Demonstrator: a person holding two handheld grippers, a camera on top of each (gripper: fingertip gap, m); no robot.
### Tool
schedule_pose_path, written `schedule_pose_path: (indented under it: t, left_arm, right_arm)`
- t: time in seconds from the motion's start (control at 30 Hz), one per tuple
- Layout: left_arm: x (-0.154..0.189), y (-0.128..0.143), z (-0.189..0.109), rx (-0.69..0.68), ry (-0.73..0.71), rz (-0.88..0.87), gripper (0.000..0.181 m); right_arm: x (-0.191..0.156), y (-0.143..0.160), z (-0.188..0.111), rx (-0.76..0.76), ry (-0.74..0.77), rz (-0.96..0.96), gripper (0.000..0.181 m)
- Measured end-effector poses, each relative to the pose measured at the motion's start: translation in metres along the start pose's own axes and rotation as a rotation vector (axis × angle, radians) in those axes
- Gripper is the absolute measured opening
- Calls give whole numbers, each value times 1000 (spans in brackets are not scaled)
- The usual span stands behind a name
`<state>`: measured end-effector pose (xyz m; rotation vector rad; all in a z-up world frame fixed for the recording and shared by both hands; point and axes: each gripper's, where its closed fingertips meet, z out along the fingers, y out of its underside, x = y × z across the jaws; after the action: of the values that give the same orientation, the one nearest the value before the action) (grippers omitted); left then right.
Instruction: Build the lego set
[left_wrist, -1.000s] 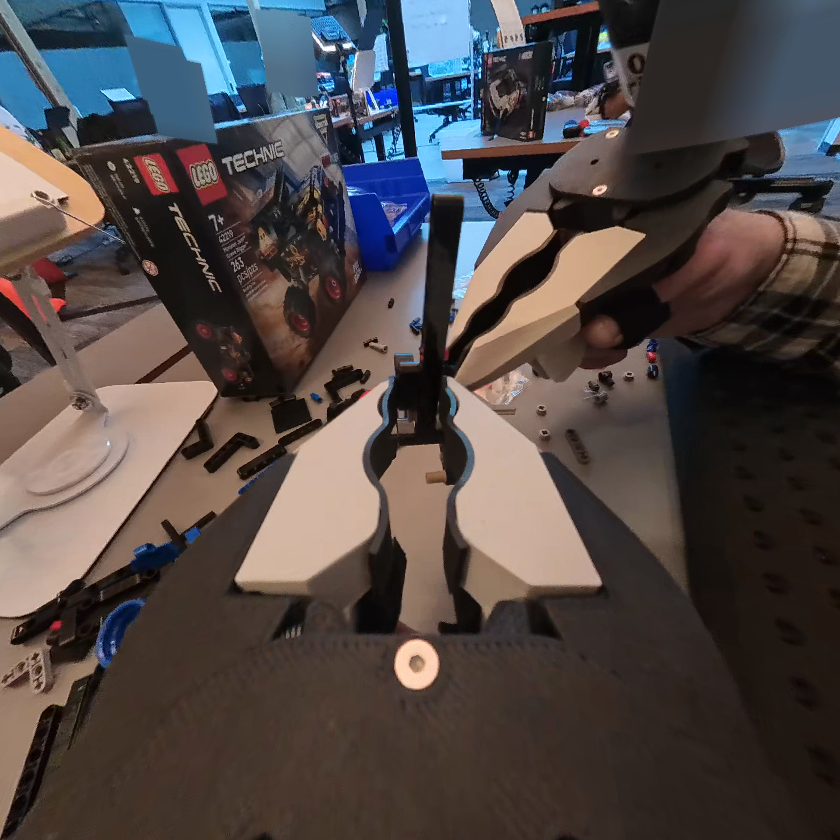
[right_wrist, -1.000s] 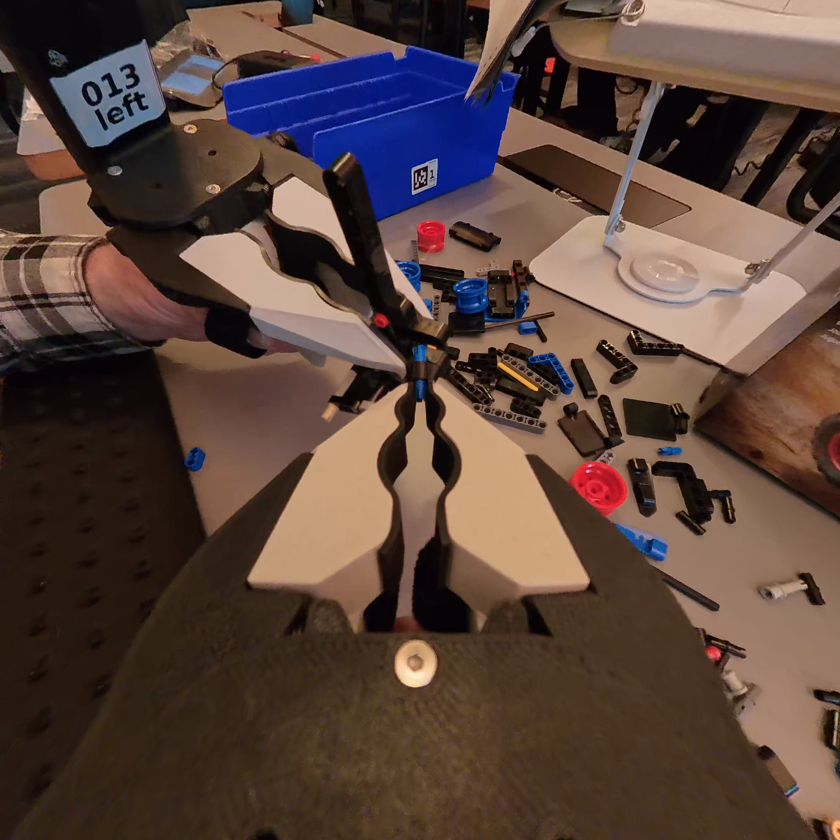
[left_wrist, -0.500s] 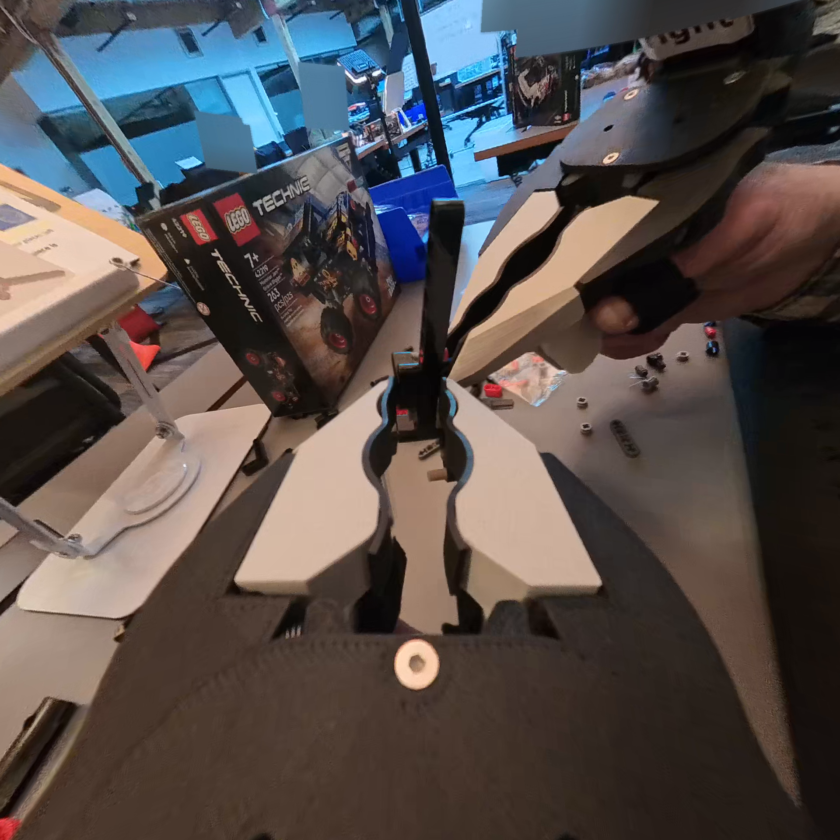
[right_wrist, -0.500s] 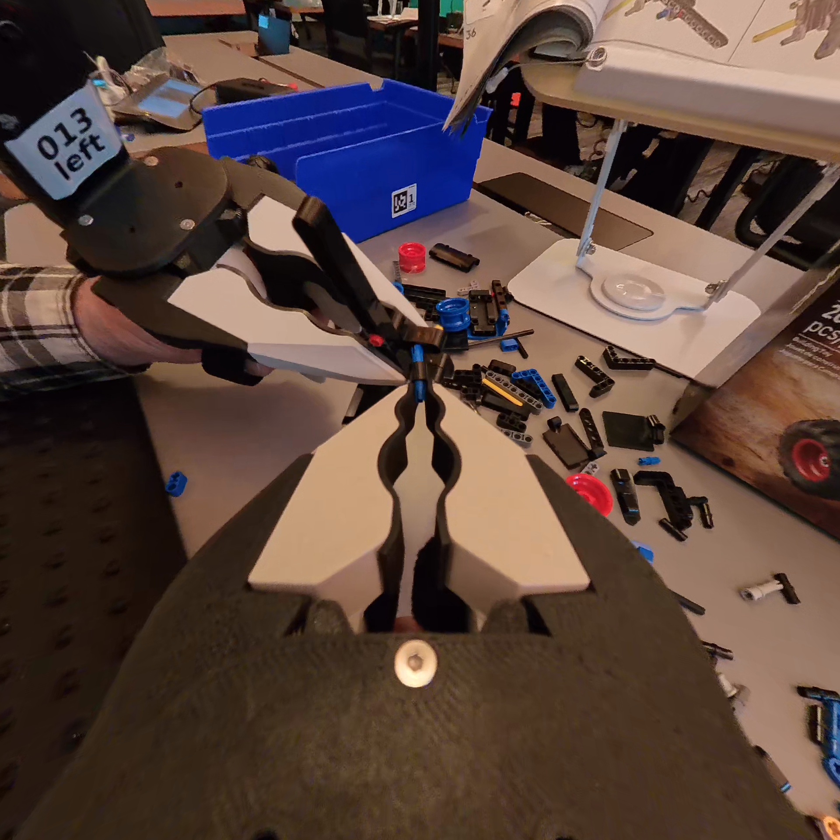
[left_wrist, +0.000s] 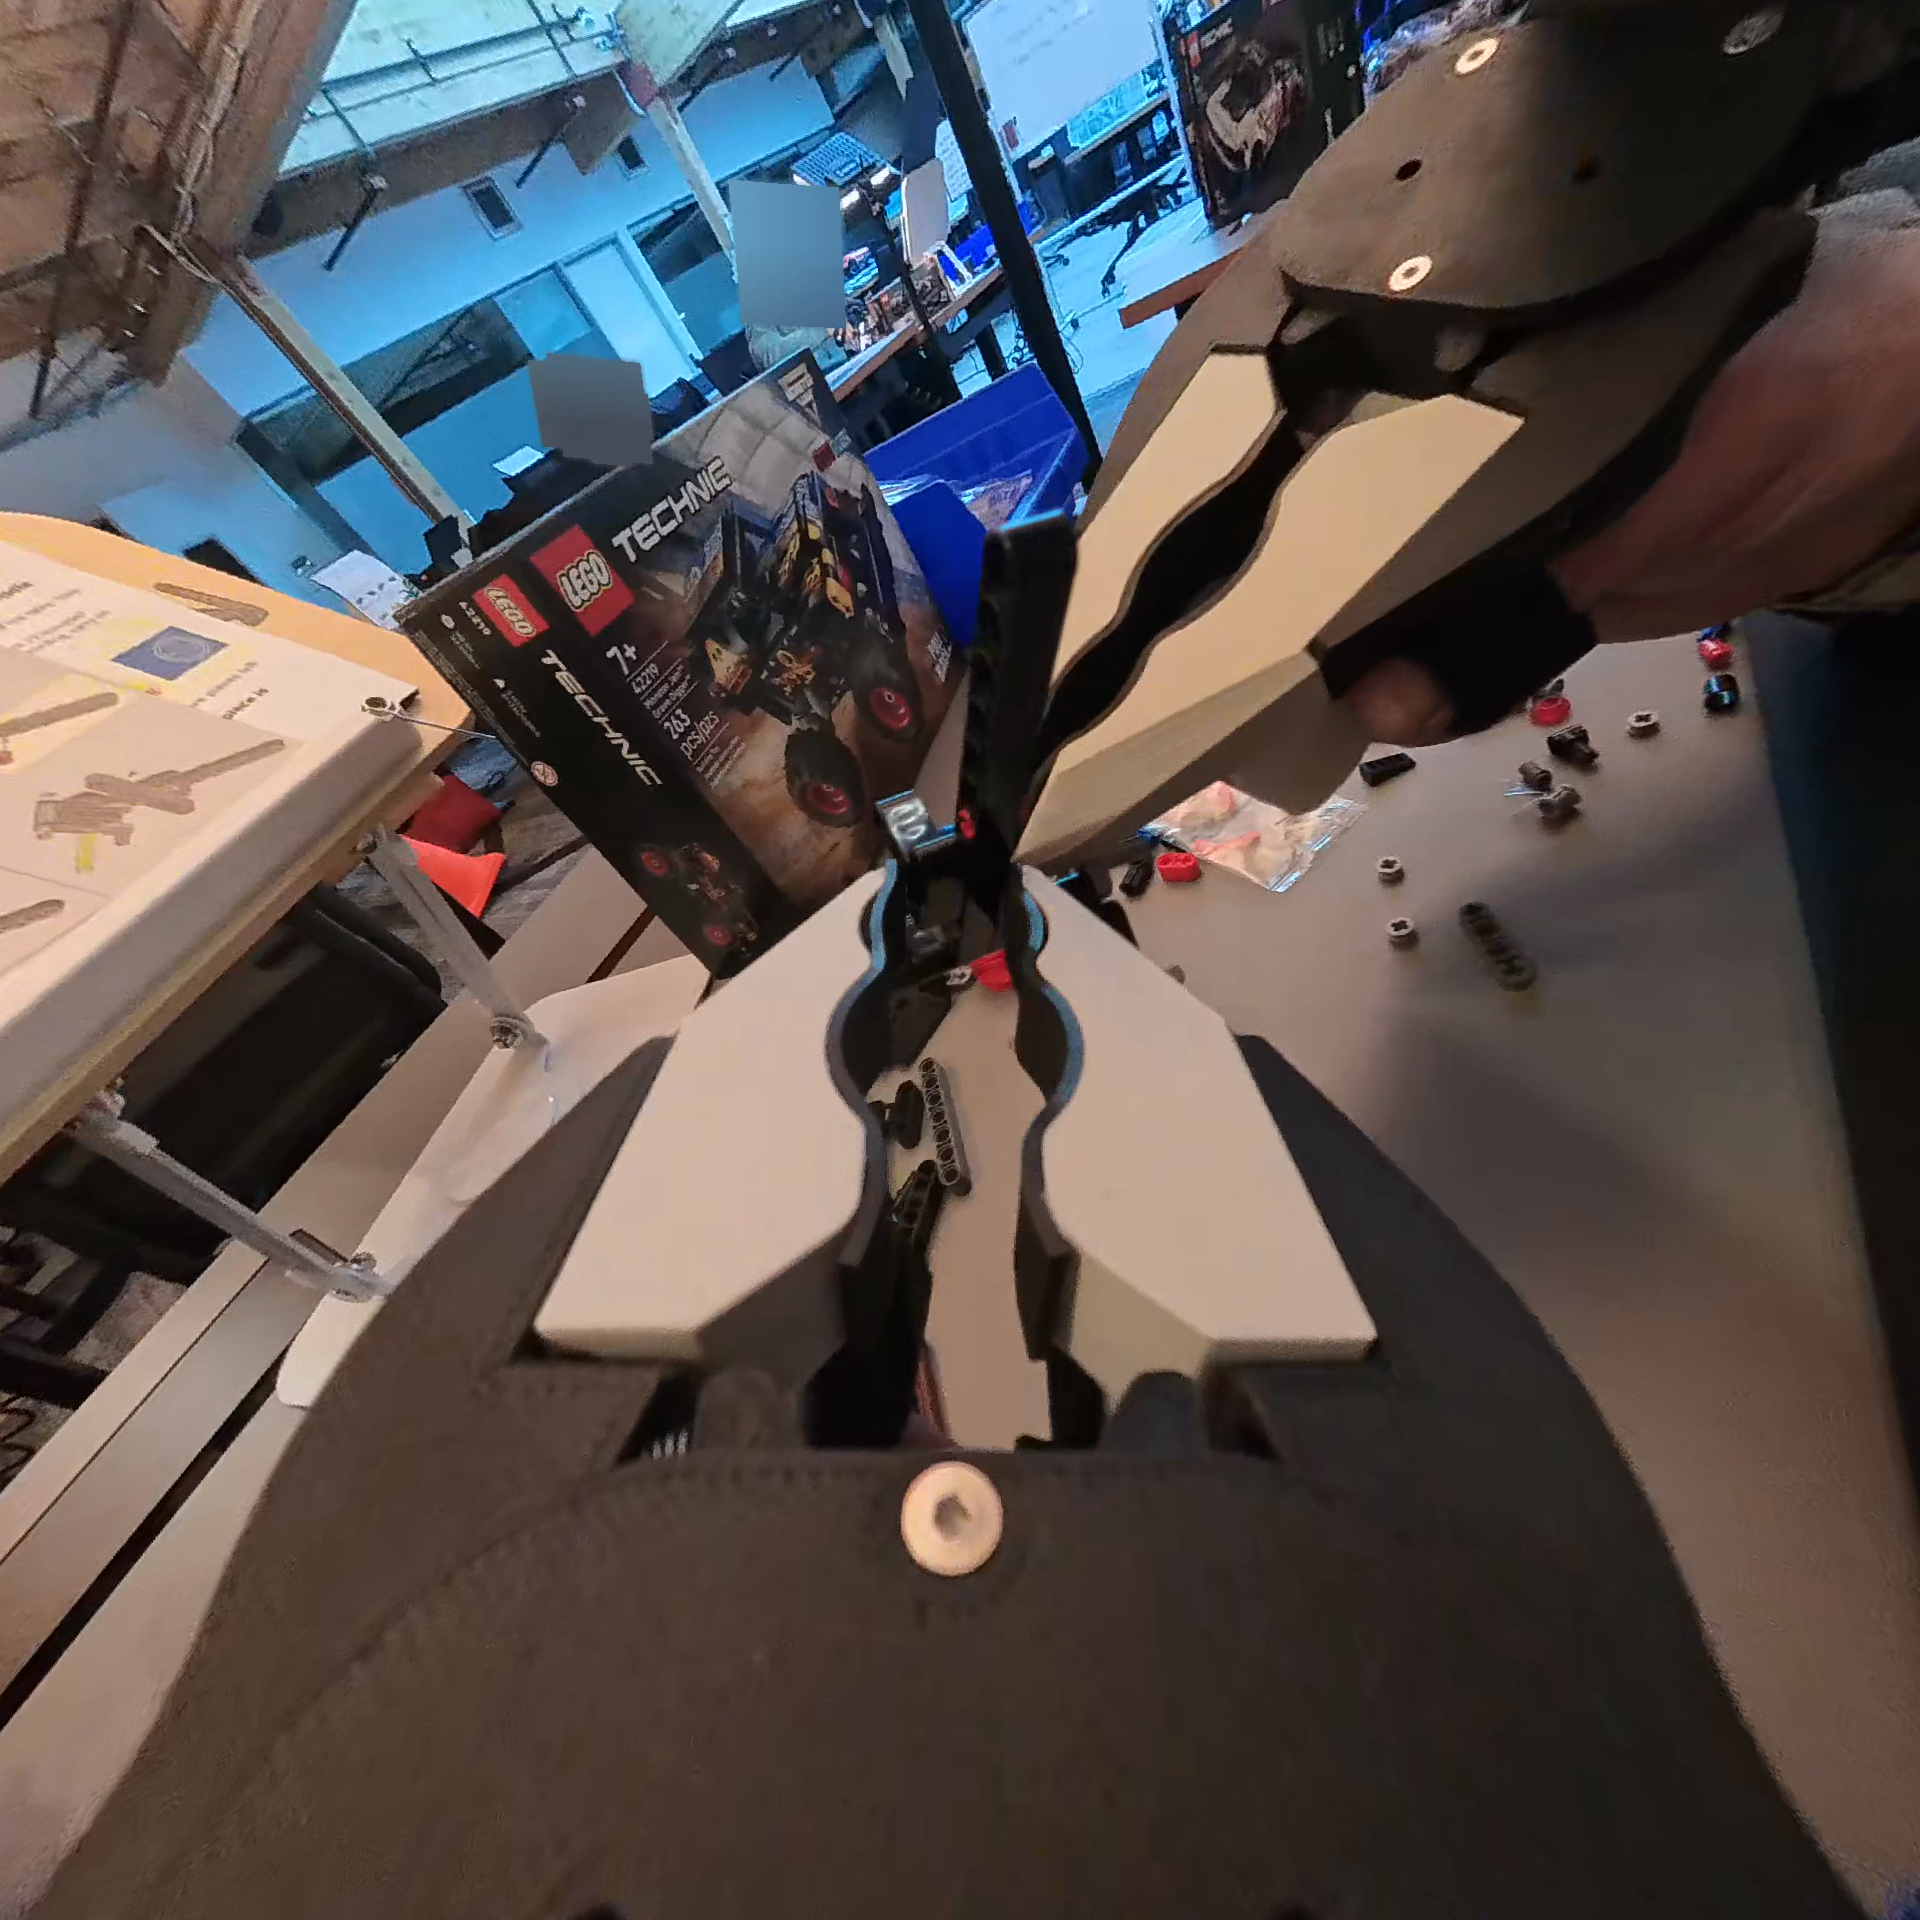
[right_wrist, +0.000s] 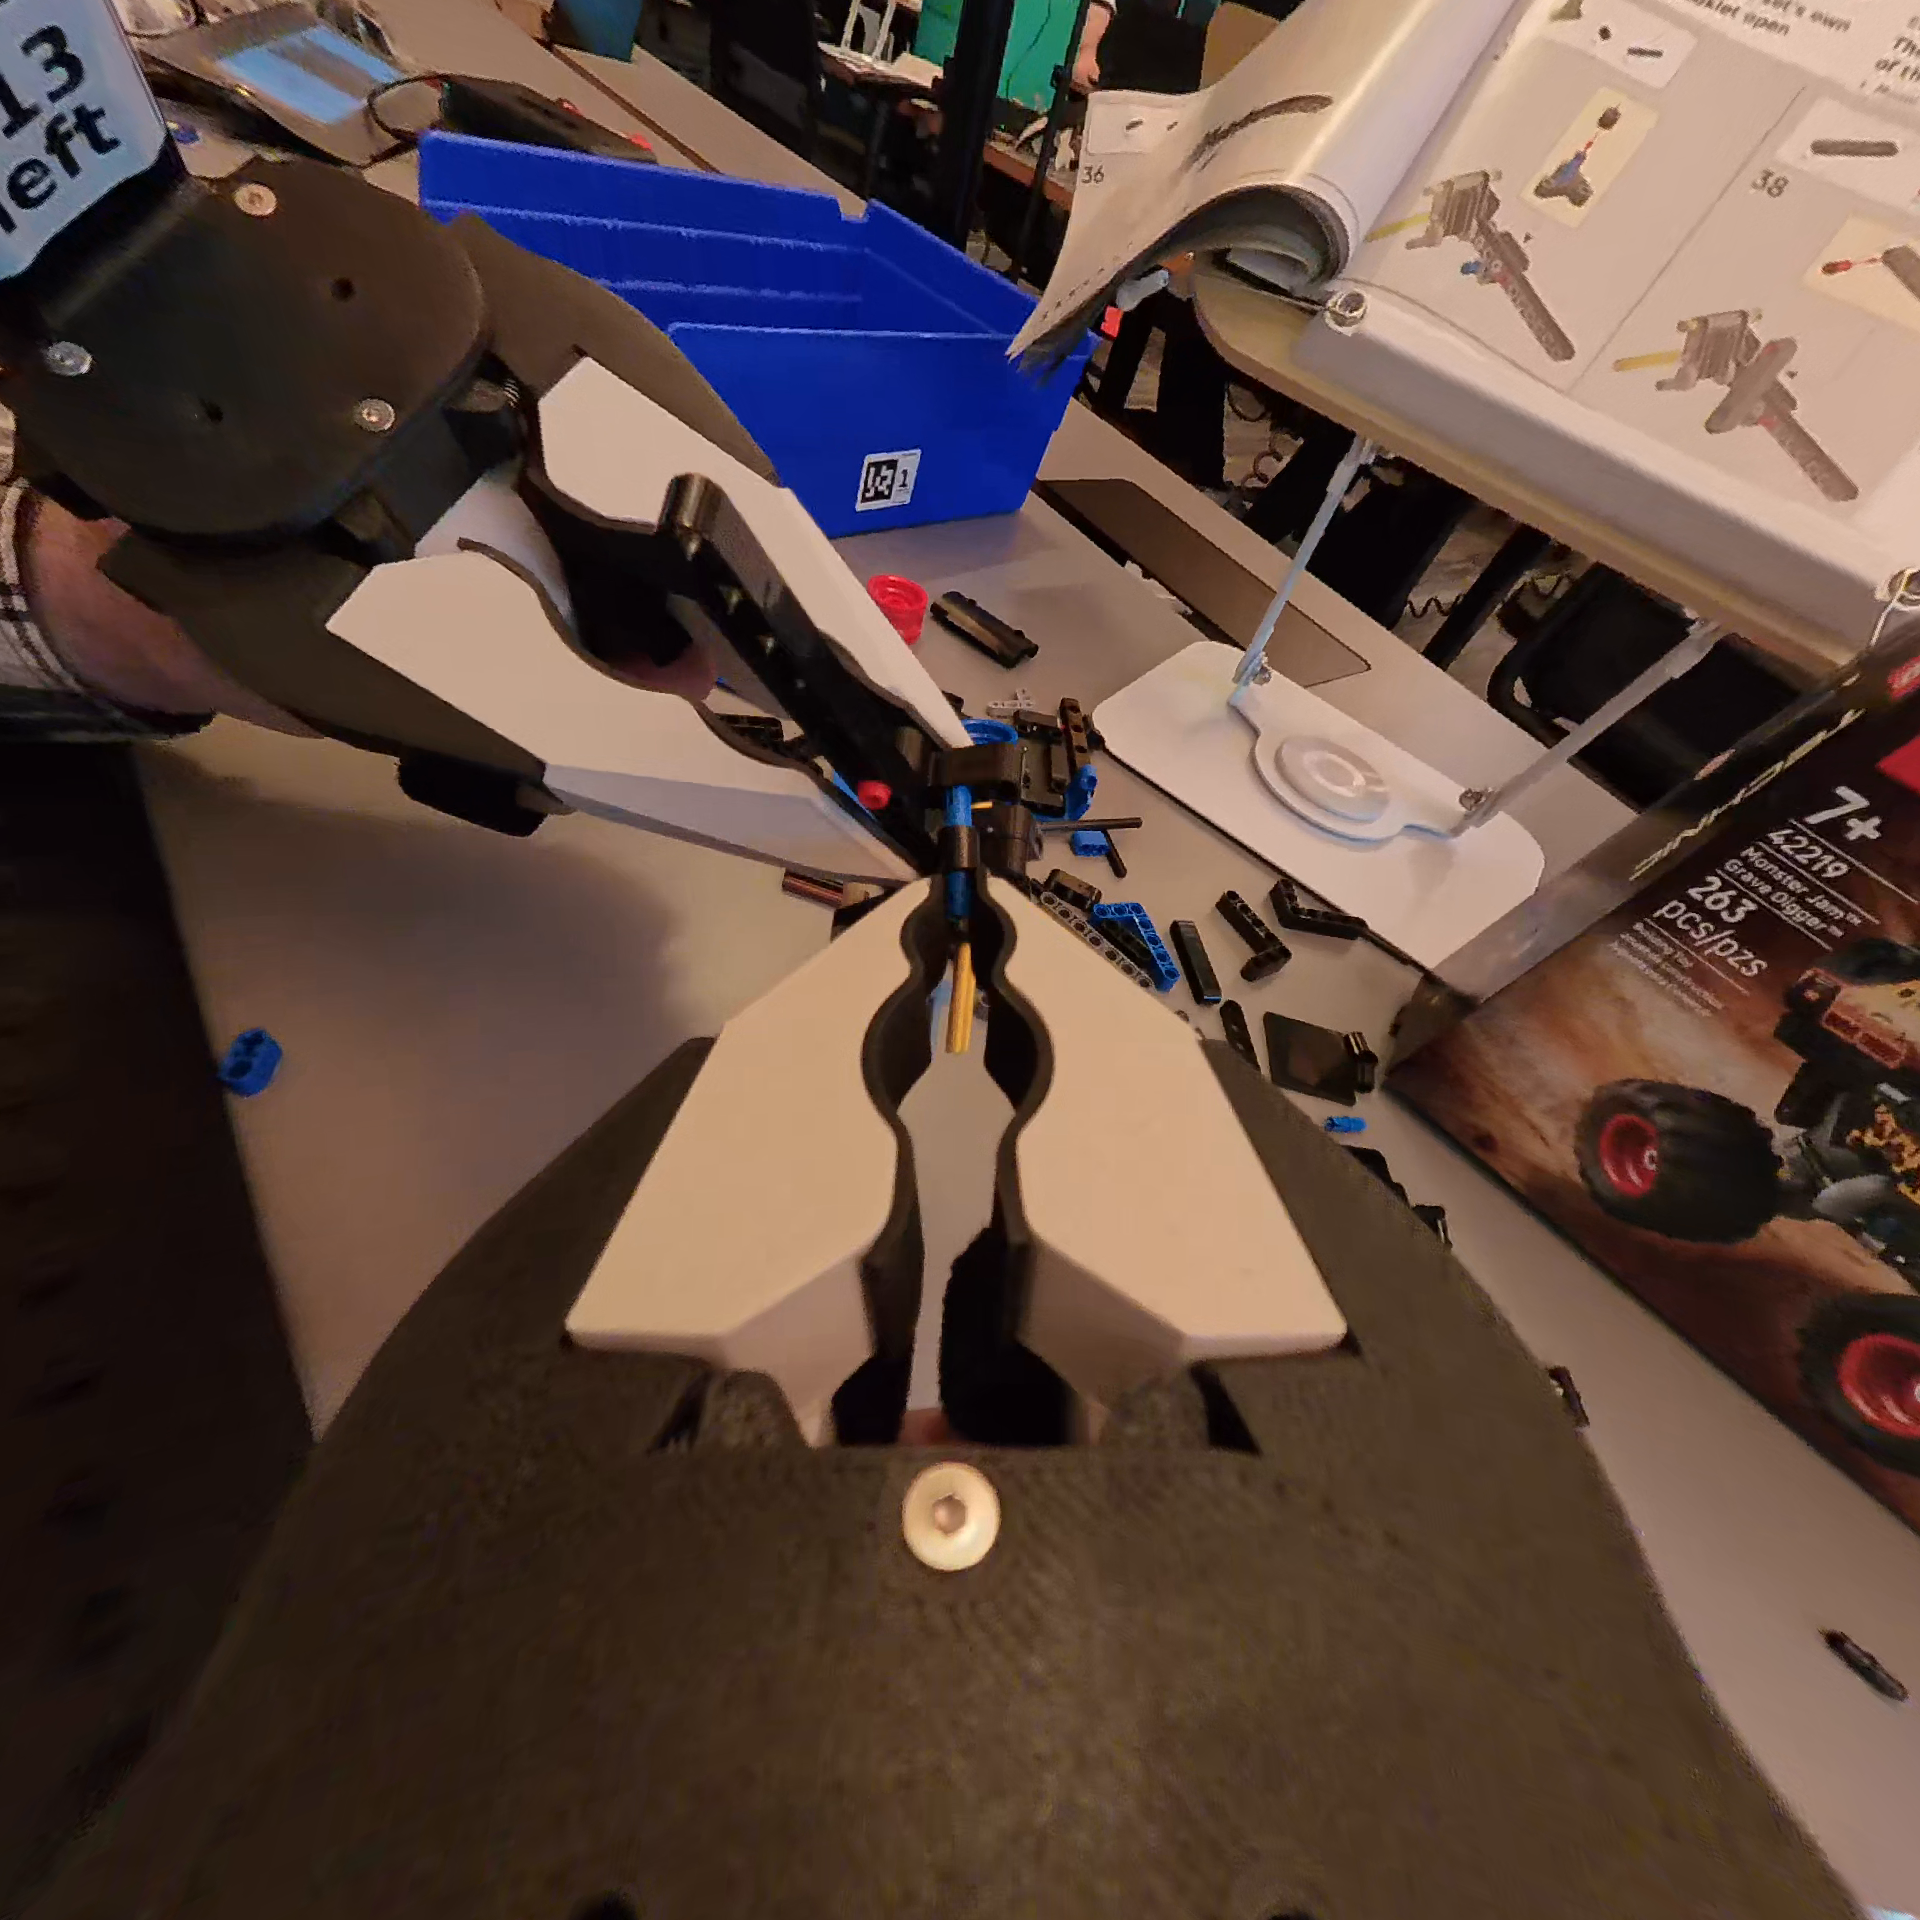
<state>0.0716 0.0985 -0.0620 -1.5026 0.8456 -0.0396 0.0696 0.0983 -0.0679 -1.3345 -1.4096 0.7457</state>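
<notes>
My left gripper (left_wrist: 951, 894) is shut on a black lego assembly (left_wrist: 935, 966) with a long black beam (left_wrist: 1023, 644) rising from it. It is held above the table. My right gripper (right_wrist: 956, 899) is shut on a thin yellow axle (right_wrist: 961, 1003) with a blue sleeve (right_wrist: 956, 821) that meets the black assembly (right_wrist: 987, 774). The two grippers' tips touch at the assembly. The right gripper (left_wrist: 1039, 774) comes in from the upper right in the left wrist view. The left gripper (right_wrist: 930, 805) comes in from the upper left in the right wrist view, holding the beam (right_wrist: 790, 644).
The lego box (right_wrist: 1714, 1039) stands at the right. A blue bin (right_wrist: 831, 343) is behind. An open instruction booklet (right_wrist: 1558, 208) sits on a stand with a white base (right_wrist: 1320, 790). Several loose black and blue parts (right_wrist: 1195, 935) and a red hub (right_wrist: 896, 603) lie on the grey table (right_wrist: 499, 997). My two grippers' fingertips are within a few centimetres of each other.
Both grippers have stayed joined at the assembly and have risen and turned together. The black beam leans over more. The yellow axle now shows between my right fingers.
</notes>
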Motion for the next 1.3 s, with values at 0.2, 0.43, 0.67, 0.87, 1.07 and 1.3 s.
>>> schedule_pose_path:
  t: [0.2, 0.43, 0.67, 0.87, 1.07, 1.3]
  left_arm:
    - [-2, -4, -2, -3, -51, 70, 16]
    - [-1, -2, -4, -62, -102, 243, 16]
    - [4, 2, -6, -95, -73, 278, 15]
    - [15, 13, -7, -160, 10, 309, 15]
    - [14, 13, -11, -176, 18, 327, 15]
    - [19, 17, -15, -185, 155, 159, 15]
  right_arm:
    - [-1, -4, -1, 11, 17, -13, 1]
    - [-3, -2, 2, -16, 22, -26, 1]
    - [-8, 2, 4, -39, -20, -80, 1]
    - [-17, 13, 7, -96, -81, -198, 1]
    - [-21, 12, 9, -77, -125, -174, 1]
    - [-24, 13, 9, -55, -176, -138, 11]
